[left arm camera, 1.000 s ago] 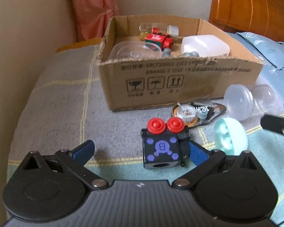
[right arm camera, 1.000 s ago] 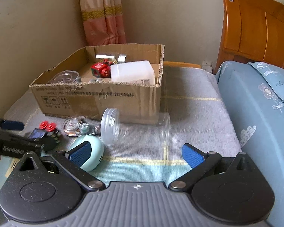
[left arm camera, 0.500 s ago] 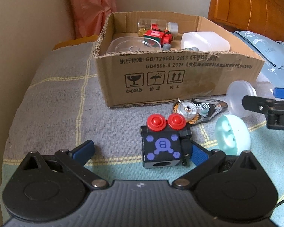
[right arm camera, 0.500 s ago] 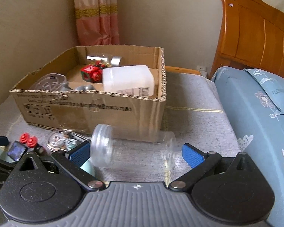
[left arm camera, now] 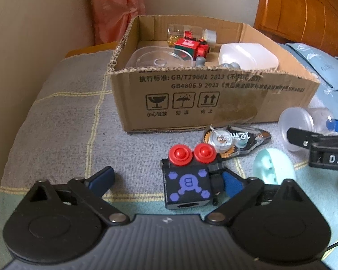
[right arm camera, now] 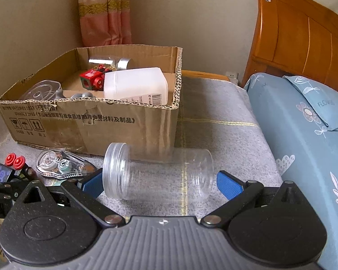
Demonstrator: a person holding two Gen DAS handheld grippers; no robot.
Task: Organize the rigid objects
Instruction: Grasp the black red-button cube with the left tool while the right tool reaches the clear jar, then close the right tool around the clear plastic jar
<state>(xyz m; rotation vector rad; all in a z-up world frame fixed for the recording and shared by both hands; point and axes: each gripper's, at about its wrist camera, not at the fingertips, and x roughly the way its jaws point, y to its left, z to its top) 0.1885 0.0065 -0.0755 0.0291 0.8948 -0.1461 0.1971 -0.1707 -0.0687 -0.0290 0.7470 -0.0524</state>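
Observation:
A black toy cube (left arm camera: 187, 181) with a purple B and two red knobs lies on the grey blanket between the jaws of my left gripper (left arm camera: 166, 180). It rests against the right pad (left arm camera: 231, 182), the left pad (left arm camera: 103, 177) stands well clear of it, and the jaws are closing. A clear plastic jar (right arm camera: 157, 173) lies on its side between the open jaws of my right gripper (right arm camera: 160, 184), lid end by the left pad, neither pad pressing. The open cardboard box (left arm camera: 214, 96) (right arm camera: 90, 123) stands just behind, holding a red toy (left arm camera: 191, 46) and a white container (right arm camera: 135, 85).
A clear correction-tape dispenser (left arm camera: 234, 141) (right arm camera: 60, 164) and a mint round case (left arm camera: 273, 168) lie before the box. A wall runs along the left. Blue bedding (right arm camera: 304, 123) and a wooden headboard (right arm camera: 304, 29) rise on the right. Bare blanket lies right of the box.
My right gripper has moved forward and down, so the jar now lies between its fingers. The left gripper's jaws have narrowed slightly around the toy cube, which has not moved.

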